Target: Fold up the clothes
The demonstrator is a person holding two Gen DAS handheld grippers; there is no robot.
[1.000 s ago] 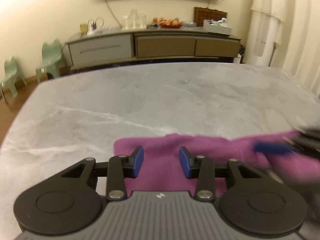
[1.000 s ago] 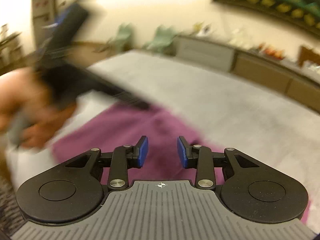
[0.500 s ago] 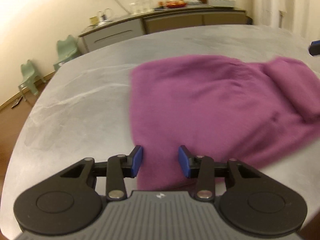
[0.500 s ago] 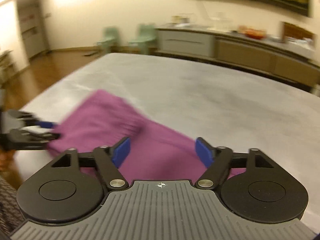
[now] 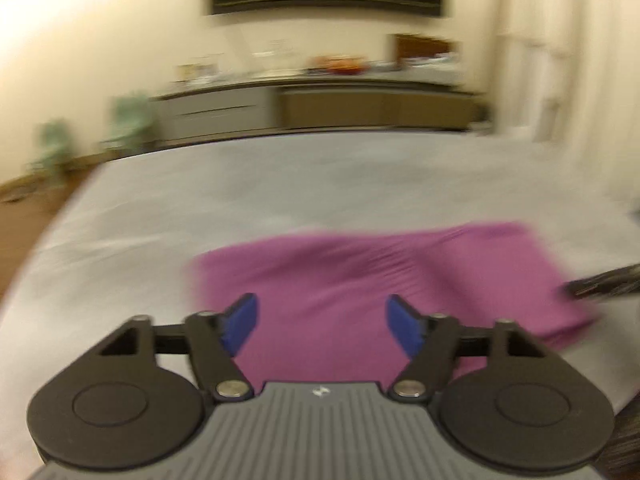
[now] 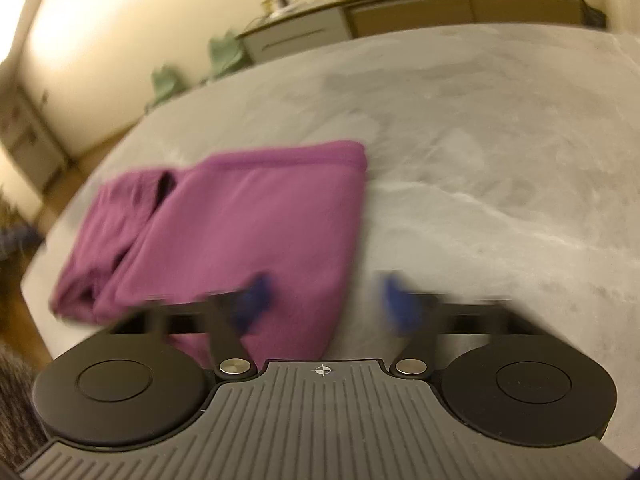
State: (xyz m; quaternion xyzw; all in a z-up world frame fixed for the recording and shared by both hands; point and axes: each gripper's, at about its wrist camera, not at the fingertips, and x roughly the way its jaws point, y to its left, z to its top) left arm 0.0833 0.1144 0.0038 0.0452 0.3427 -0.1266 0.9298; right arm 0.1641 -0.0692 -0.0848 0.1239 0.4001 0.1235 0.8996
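Right now I have both grippers held above the grey marble table (image 5: 280, 196), and neither one is touching anything. My left gripper (image 5: 322, 322) has its blue pads spread wide with nothing between them, hanging over the near edge of the purple garment (image 5: 360, 280). On my right gripper (image 6: 324, 302) the fingers are blurred, yet I can see them standing clearly apart, also empty; the left pad sits over the garment's right edge and the right pad over bare table. From the right wrist view the garment (image 6: 240, 224) lies folded flat near the table's front left corner, with a second, narrower fold of it beside the main panel on the left. At the far right of the left wrist view I make out a dark blurred shape (image 5: 604, 284) just beside the cloth; I cannot tell what it is.
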